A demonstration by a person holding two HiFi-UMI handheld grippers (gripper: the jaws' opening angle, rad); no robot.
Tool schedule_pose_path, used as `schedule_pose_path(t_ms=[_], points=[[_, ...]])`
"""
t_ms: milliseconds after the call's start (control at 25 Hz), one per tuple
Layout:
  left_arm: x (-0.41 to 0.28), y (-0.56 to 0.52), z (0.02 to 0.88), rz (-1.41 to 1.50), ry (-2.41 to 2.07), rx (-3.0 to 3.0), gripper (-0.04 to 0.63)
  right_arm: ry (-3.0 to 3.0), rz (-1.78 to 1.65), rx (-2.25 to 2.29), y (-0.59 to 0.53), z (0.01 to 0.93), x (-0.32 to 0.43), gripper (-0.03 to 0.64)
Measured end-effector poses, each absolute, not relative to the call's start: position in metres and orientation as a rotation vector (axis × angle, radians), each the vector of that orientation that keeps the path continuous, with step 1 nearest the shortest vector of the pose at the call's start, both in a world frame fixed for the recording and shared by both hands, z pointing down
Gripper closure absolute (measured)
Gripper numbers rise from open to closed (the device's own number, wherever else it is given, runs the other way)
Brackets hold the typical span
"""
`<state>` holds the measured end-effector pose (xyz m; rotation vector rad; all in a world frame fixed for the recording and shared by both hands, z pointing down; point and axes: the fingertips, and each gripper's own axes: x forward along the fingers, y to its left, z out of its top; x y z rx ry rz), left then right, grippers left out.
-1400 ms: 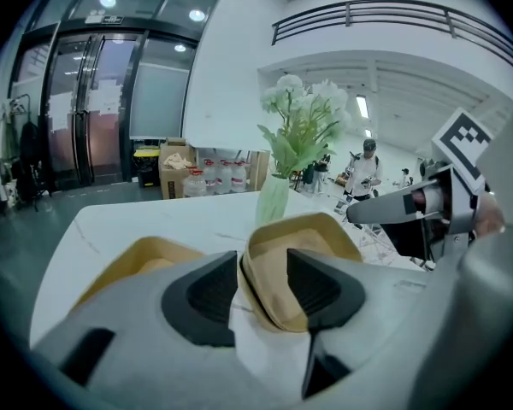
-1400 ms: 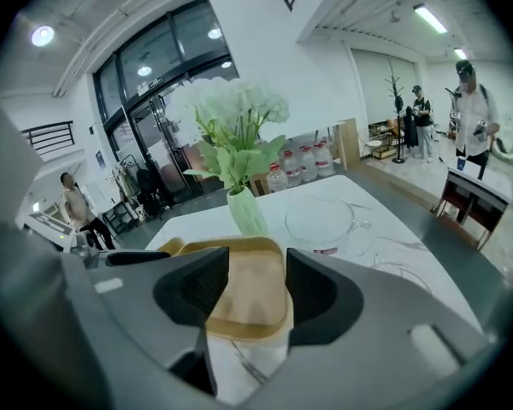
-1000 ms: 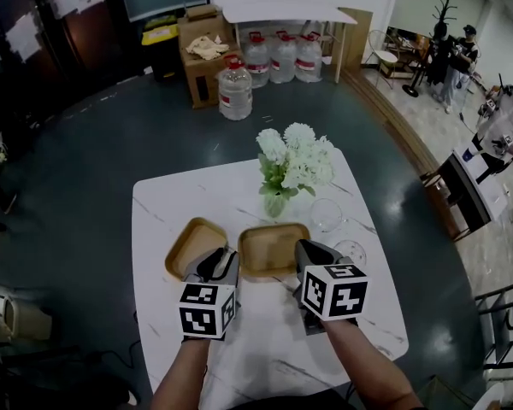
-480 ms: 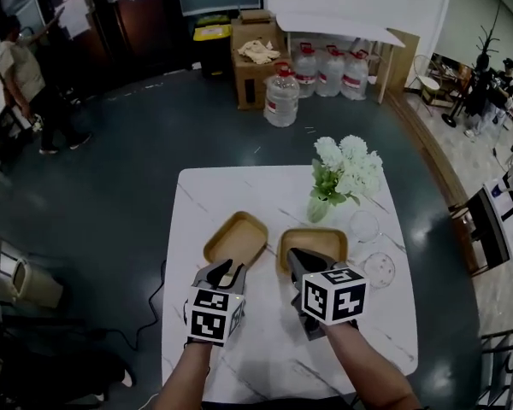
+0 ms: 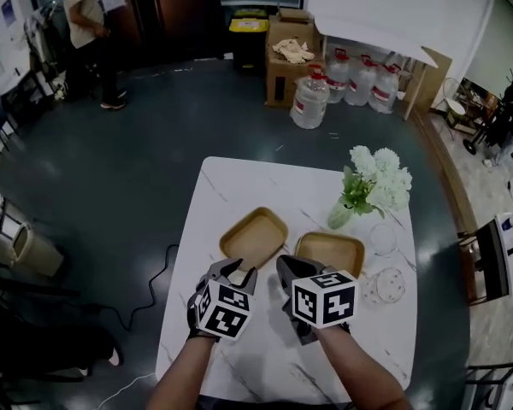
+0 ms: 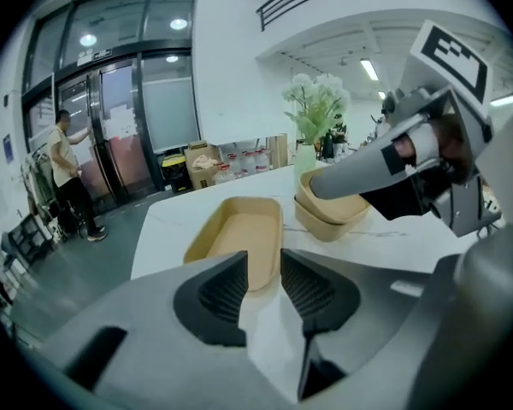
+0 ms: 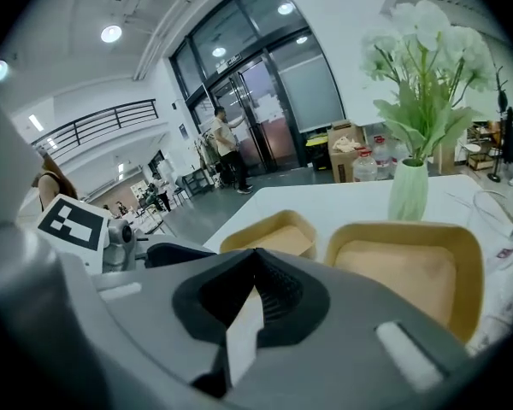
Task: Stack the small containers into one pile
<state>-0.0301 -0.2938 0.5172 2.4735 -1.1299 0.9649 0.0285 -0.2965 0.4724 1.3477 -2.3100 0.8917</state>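
Knock hazard: shut right hand-held gripper [image 5: 284, 264] is crowding pile [image 5: 338, 248]; left hand-held gripper [image 5: 233, 272], just opening, empty, is facing container [image 5: 254, 236] at twelve o'clock.

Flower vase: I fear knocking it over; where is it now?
In the head view the flower vase stands far right on the white table, just beyond the right tan container, beside a clear glass.

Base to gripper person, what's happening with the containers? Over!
Left gripper empty, jaws just opening, short of left container. Right gripper shut, empty, beside right container. Containers side by side, no single pile yet. Flower vase behind, not blocking.
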Motion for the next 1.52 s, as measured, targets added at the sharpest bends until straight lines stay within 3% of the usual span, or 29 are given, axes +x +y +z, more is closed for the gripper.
schedule_pose_path(t_ms=[560, 680, 840, 1520], points=[[-0.018, -0.299, 0.559, 1.386, -1.001, 2.489, 0.506, -2.289, 0.930, 1.285, -0.300, 0.492, 0.034, 0.617], [-0.015, -0.298, 0.563, 1.386, -0.969, 2.481, 0.511, -2.288, 0.949, 1.279, -0.301, 0.495, 0.034, 0.617], [-0.013, -0.295, 0.564, 1.405, -0.937, 2.494, 0.571, -2.292, 0.971, 1.268, -0.301, 0.496, 0.033, 0.617], [0.009, -0.286, 0.510, 1.221, -0.840, 2.743, 0.577, -2.267, 0.957, 1.375, -0.283, 0.476, 0.057, 0.617]])
